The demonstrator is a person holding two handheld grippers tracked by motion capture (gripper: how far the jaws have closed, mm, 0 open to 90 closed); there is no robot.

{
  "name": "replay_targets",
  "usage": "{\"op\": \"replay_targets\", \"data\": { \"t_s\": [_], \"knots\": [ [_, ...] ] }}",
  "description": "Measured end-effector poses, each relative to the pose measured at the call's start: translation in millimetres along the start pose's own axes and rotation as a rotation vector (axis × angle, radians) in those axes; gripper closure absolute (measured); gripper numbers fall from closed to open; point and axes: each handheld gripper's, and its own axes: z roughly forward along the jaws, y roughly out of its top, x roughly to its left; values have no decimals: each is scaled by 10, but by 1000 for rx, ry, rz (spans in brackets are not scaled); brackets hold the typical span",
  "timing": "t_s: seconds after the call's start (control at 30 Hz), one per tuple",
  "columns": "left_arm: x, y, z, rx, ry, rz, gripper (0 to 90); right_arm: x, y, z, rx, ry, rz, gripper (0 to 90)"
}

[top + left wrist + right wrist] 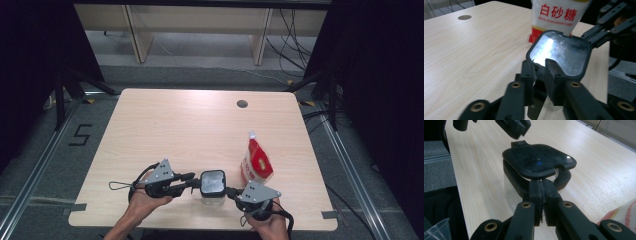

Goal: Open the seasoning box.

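Observation:
A small clear container point(212, 196) with a black lid point(212, 181) stands near the table's front edge. My left gripper point(194, 180) reaches it from the left. In the left gripper view its jaws point(540, 66) stand narrowly apart around the tab at the lid's point(564, 55) near edge. My right gripper point(231, 191) comes in from the right. In the right gripper view its jaws point(541, 186) are pressed together on a thin latch just under the lid point(536, 161), which sits slightly raised on that side. A red and white sugar bag point(256, 162) stands to the right.
The light wooden table point(175, 130) has a round cable hole point(242, 104) at the back right. The sugar bag point(559, 15) stands close behind the container. A clear plastic cup point(439, 230) shows low beside the table edge. Black curtains flank both sides.

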Motion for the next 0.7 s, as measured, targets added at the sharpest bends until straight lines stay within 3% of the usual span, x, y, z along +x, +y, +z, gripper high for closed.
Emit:
{"op": "replay_targets", "data": {
  "t_s": [0.1,0.23,0.33,0.4,0.47,0.5,0.57,0.7],
  "knots": [
    [60,-82,-91,19,18,12,553,-11,28,-5,-6,0,-13,873],
    [65,-197,-45,60,-16,27,506,-18,48,8,-10,3,-10,872],
    [58,-281,58,97,-30,11,482,-16,89,16,-15,2,-26,871],
    [72,-318,100,110,-40,31,474,-13,117,14,-21,-2,-35,870],
    [64,-365,157,122,-38,18,464,-7,146,11,-29,-5,-43,869],
    [77,-383,202,143,-25,34,456,-2,170,4,-27,-6,-32,869],
    [77,-394,233,132,-29,12,459,-6,183,14,-33,-3,-39,868],
    [66,-402,282,118,-48,37,542,-9,247,29,-48,-1,-56,867]
  ]
}}
